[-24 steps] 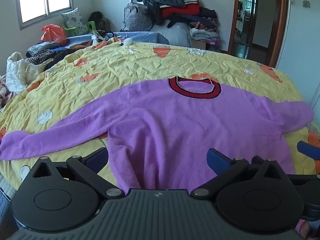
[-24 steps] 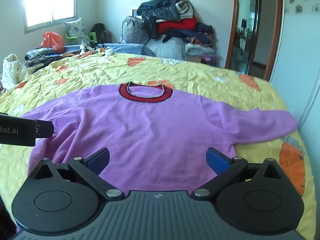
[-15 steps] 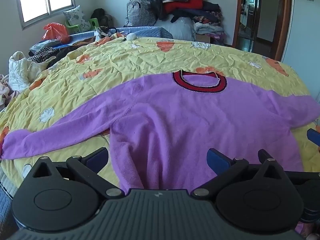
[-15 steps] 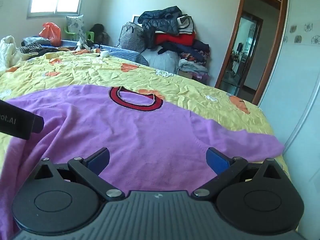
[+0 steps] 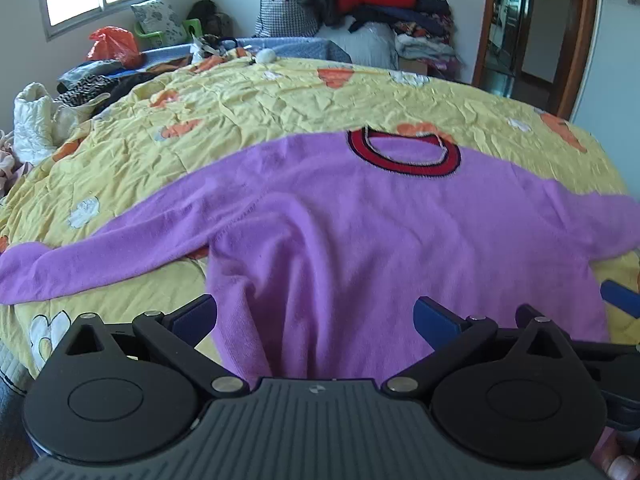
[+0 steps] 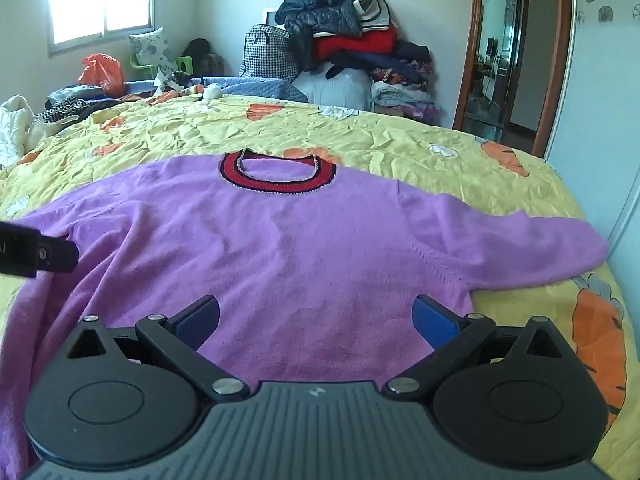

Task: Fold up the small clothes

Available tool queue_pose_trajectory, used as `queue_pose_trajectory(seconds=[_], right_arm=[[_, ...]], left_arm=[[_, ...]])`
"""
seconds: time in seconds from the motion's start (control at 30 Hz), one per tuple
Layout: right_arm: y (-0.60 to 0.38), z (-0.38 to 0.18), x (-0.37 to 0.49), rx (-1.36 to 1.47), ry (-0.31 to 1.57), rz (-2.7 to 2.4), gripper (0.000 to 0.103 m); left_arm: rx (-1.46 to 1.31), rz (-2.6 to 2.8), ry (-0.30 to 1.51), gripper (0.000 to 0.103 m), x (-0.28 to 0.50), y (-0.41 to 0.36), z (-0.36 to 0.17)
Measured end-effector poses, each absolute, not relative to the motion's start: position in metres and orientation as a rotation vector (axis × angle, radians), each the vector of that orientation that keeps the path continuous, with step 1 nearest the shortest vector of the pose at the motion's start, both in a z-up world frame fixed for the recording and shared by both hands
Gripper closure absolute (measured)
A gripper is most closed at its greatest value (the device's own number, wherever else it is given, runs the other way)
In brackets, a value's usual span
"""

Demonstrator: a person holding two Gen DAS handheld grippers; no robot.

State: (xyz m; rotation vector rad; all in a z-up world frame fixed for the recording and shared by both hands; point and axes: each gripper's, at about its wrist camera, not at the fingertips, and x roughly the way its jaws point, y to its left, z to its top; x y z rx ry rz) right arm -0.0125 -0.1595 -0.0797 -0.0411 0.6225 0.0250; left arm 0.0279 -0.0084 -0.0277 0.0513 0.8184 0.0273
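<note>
A purple sweater (image 5: pixel 360 232) (image 6: pixel 300 248) with a red and dark collar (image 5: pixel 404 154) (image 6: pixel 276 174) lies spread flat on the yellow bedspread (image 5: pixel 280 100) (image 6: pixel 400 140), sleeves out to both sides. My left gripper (image 5: pixel 316 316) hovers open over the sweater's lower left part, near its hem. Over the lower right part my right gripper (image 6: pixel 316 318) stands open too, nothing between its blue pads. A blue finger of the right gripper shows at the right edge of the left wrist view; part of the left gripper shows at the left edge of the right wrist view.
Piled clothes and bags (image 6: pixel 344 40) stand against the far wall beyond the bed. Loose clothing and a white bundle (image 5: pixel 36 120) lie at the bed's left side, an orange bag (image 5: pixel 114 42) under the window. An open doorway (image 6: pixel 500 64) is at the right.
Both wrist views have shifted a little over the sweater's lower part; the right one swung right and came back. The sweater lies as before and both grippers stay open.
</note>
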Motion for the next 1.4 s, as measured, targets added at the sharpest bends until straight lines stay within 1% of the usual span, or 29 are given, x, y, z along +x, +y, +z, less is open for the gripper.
queue_pose_trajectory(seconds=[0.13, 0.43, 0.47, 0.57, 0.73, 0.83, 0.9, 0.97, 1.0, 1.07, 1.13, 1.23, 1.3, 1.4], right_arm=[[-0.156, -0.08, -0.01, -0.039, 0.641, 0.027, 0.0], [-0.155, -0.075, -0.018, -0.025, 0.574, 0.056, 0.0], [-0.155, -0.075, -0.018, -0.021, 0.577, 0.077, 0.0], [-0.157, -0.081, -0.01, 0.0, 0.678, 0.087, 0.0], [-0.156, -0.08, -0.01, -0.085, 0.651, -0.011, 0.0], [-0.157, -0.079, -0.012, -0.152, 0.617, -0.016, 0.0], [-0.163, -0.076, -0.021, -0.156, 0.504, -0.05, 0.0], [-0.177, -0.075, -0.024, -0.138, 0.449, -0.055, 0.0], [-0.185, -0.078, -0.021, -0.143, 0.453, -0.05, 0.0], [-0.198, -0.083, -0.01, -0.153, 0.526, -0.072, 0.0], [-0.214, -0.089, -0.003, -0.127, 0.588, -0.091, 0.0], [-0.235, -0.091, -0.002, -0.057, 0.611, -0.078, 0.0], [-0.245, -0.094, -0.002, -0.014, 0.636, -0.068, 0.0], [-0.242, -0.091, -0.009, 0.016, 0.612, -0.009, 0.0]], left_arm=[[0.08, 0.017, 0.82, 0.0, 0.025, -0.014, -0.029], [0.075, 0.012, 0.81, 0.0, 0.025, -0.017, -0.03], [0.077, 0.008, 0.806, 0.0, 0.025, -0.017, -0.03], [0.092, 0.014, 0.805, 0.0, 0.026, -0.021, -0.03], [0.087, 0.007, 0.793, 0.0, 0.023, -0.022, -0.03], [0.1, 0.004, 0.779, 0.0, 0.021, -0.024, -0.028], [0.123, 0.013, 0.76, 0.0, 0.02, -0.026, -0.028], [0.132, 0.008, 0.741, 0.0, 0.019, -0.027, -0.028], [0.133, 0.015, 0.726, 0.0, 0.019, -0.027, -0.029], [0.136, 0.035, 0.717, 0.0, 0.019, -0.029, -0.032], [0.144, 0.015, 0.77, 0.0, 0.028, -0.031, -0.038], [0.109, -0.001, 0.833, 0.0, 0.04, -0.029, -0.046], [0.101, 0.007, 0.836, 0.0, 0.043, -0.029, -0.048], [0.1, 0.011, 0.843, 0.0, 0.045, -0.03, -0.049]])
